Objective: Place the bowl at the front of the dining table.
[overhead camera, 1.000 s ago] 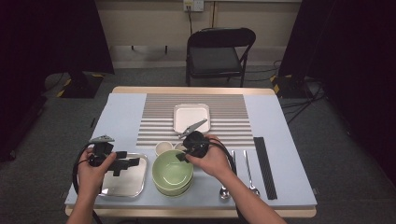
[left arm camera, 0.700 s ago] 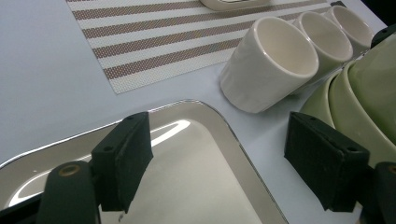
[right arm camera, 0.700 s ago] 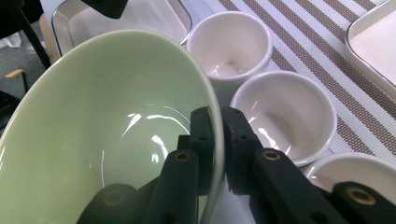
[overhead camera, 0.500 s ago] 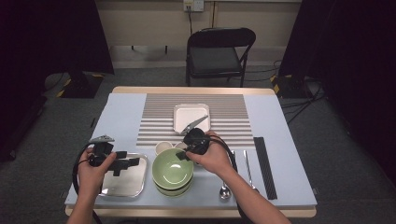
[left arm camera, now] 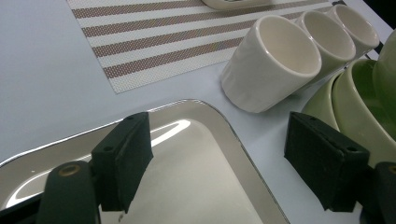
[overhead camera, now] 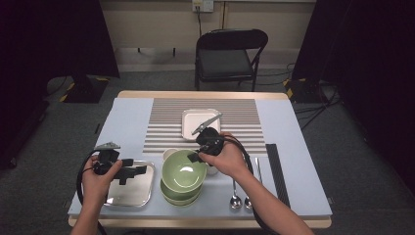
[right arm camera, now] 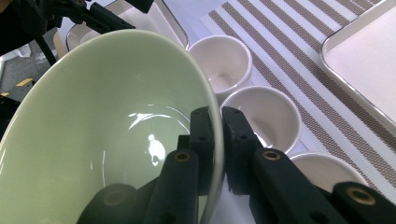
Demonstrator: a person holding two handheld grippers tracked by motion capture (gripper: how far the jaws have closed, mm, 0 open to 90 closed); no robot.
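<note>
- My right tongs (right arm camera: 215, 140) pinch the rim of the top green bowl (overhead camera: 183, 169), tilted just above the green stack (overhead camera: 180, 196) at the desk's (overhead camera: 127, 127) near middle.
- My left tongs (left arm camera: 233, 158) hang spread over the steel tray (left arm camera: 196, 172), gripping nothing.
- Three cream cups (right arm camera: 224, 60) stand beside the bowl.

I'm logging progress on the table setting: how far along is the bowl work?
Done: the right gripper is shut on the rim of the top pale green ceramic bowl, tilted above the green bowl stack. In hand: that lift. Left: nothing sits yet on the shiny metal tray, over which the left gripper is open; three cream cups are untouched.
</note>
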